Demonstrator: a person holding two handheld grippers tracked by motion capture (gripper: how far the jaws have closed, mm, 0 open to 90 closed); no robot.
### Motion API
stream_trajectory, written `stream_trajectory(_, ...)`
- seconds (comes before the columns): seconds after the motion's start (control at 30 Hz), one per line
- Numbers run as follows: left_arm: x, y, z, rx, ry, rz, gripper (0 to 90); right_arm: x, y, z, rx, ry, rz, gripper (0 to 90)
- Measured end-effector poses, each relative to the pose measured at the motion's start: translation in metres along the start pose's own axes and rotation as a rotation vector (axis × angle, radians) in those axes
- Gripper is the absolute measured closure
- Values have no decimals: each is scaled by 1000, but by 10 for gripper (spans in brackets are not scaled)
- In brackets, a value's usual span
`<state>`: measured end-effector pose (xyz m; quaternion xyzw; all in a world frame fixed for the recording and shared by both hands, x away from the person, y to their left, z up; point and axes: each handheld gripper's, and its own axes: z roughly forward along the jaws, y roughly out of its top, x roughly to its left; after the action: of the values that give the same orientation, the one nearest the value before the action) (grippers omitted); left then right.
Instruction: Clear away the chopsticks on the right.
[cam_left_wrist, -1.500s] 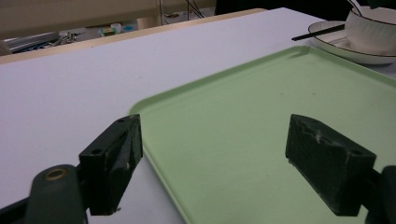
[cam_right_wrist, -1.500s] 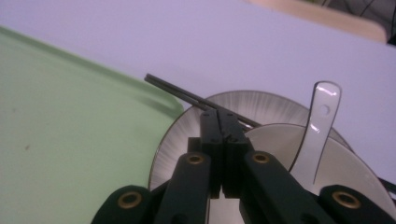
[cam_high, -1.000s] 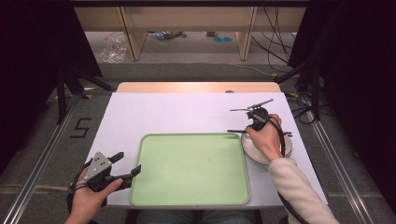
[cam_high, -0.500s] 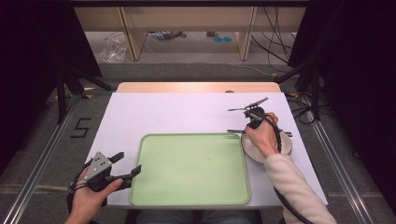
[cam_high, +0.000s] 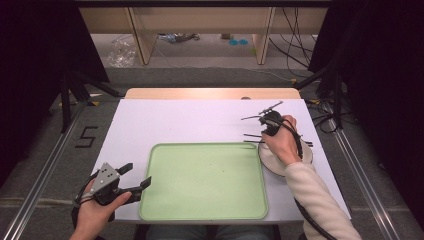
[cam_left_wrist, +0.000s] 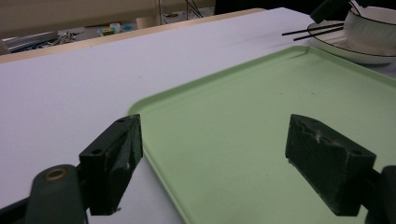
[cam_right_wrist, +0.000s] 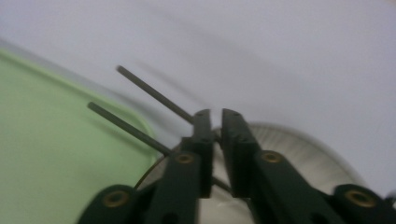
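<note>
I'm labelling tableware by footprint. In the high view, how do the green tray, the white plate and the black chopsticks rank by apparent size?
1. Green tray, by far the largest.
2. White plate, though the right hand covers much of it.
3. Black chopsticks, thin sticks lying across the plate; their length looks close to the plate's width, so only thinness ranks them last.

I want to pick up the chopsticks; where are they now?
In the high view, the chopsticks lie across the bowl, at the tray's far right corner, tips pointing left, under the right gripper.
</note>
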<state>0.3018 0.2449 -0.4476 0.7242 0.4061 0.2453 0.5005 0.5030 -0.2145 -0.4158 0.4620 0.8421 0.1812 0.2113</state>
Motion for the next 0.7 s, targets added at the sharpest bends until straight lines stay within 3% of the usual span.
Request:
stream_trajectory(0.03,0,0,0,0,0,0,189,0,0,0,0,0,0,765)
stream_trajectory(0.07,0,0,0,0,3,1,189,6,6,-2,4,-12,-247,707)
stream_trajectory(0.1,0,0,0,0,3,1,189,6,6,-2,4,-12,-247,707)
stream_trajectory(0.13,0,0,0,0,4,-3,189,8,9,0,9,-28,-381,680)
stream_trajectory(0.17,0,0,0,0,4,-3,190,8,9,0,9,-28,-381,680)
stream_trajectory(0.2,0,0,0,0,3,-5,190,8,11,3,13,-27,-437,678)
stream_trajectory(0.23,0,0,0,0,3,-6,189,11,13,7,45,-40,-555,673)
stream_trajectory(0.27,0,0,0,0,4,-7,189,14,13,10,61,-33,-602,674)
stream_trajectory(0.4,0,0,0,-1,2,-8,189,21,14,16,96,-39,-653,691)
stream_trajectory(0.47,0,0,0,-1,4,-3,189,24,16,19,115,-53,-710,695)
stream_trajectory(0.7,0,0,0,-1,5,-1,189,29,19,24,120,-54,-730,710)
